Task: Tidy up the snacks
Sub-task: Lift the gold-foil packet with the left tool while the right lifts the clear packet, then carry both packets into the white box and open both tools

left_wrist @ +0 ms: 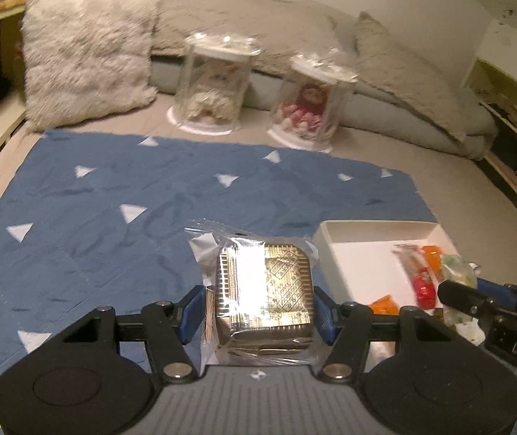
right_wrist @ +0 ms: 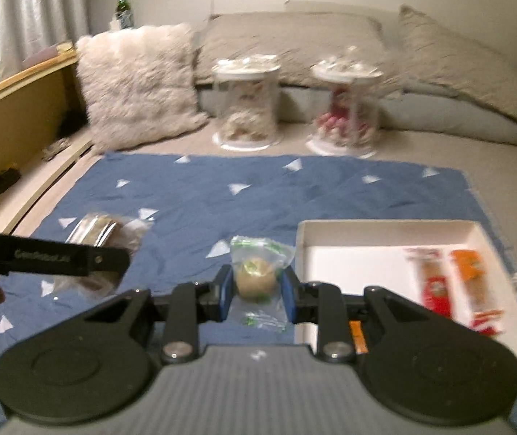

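White letters "DAS" stand on the right gripper [left_wrist: 476, 299].

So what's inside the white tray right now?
The white tray holds a red snack packet and an orange packet side by side, plus a small orange piece at the near edge. The right tongs' linkage covers part of the near floor.

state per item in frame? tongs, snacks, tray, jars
left tongs: shut on the gold wrapped snack, lifted off the blue cloth
right tongs: shut on the bagged round snack
white tray: open-topped, holds a red packet and an orange packet, flat
two clear jars: upright, lids on, filled
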`<state>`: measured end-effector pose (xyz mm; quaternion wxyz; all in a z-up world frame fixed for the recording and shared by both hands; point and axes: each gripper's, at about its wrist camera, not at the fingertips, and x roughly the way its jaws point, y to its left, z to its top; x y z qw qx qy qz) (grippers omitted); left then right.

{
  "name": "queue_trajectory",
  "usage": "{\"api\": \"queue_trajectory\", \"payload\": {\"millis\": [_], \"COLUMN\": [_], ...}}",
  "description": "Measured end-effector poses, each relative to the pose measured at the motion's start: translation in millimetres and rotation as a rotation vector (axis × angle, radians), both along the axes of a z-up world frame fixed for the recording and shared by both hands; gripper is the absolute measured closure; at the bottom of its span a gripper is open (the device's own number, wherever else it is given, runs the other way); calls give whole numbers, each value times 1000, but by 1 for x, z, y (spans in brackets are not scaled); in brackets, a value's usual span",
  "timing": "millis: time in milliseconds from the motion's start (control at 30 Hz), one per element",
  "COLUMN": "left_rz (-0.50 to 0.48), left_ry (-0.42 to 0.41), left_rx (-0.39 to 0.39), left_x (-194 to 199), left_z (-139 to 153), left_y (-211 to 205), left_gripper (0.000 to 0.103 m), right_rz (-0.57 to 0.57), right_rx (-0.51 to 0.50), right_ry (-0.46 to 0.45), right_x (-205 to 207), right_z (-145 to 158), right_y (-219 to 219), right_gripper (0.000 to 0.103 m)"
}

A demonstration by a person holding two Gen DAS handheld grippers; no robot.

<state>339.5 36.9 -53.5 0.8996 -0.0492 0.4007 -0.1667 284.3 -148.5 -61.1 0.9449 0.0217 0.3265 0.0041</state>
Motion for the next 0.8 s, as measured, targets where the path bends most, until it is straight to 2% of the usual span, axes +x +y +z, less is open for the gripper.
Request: {"api": "queue_trajectory", "payload": {"millis": [200,367,533,800], "left_rz": [-46,-57,-48,-95], "left_ry": [-29,-12,7,61], "left_rx": [-21,-47,-62,-45], "left_x": [-4,4,18,53], "left_z": [17,12,-3,-37], "left_y": [-34,-61,-91,-151], "left_gripper": [41,41,41,41], "right_rz": [-93,-142,-156,-178], "right_rx": [-10,-2,-24,51], "right_ry": [-23,-23,-6,38], "right_x": [-18,-12,1,43], "right_z": [21,23,13,-30], "right_y": [-35,-63,-90,-143], "right_gripper": [70,70,70,70]}}
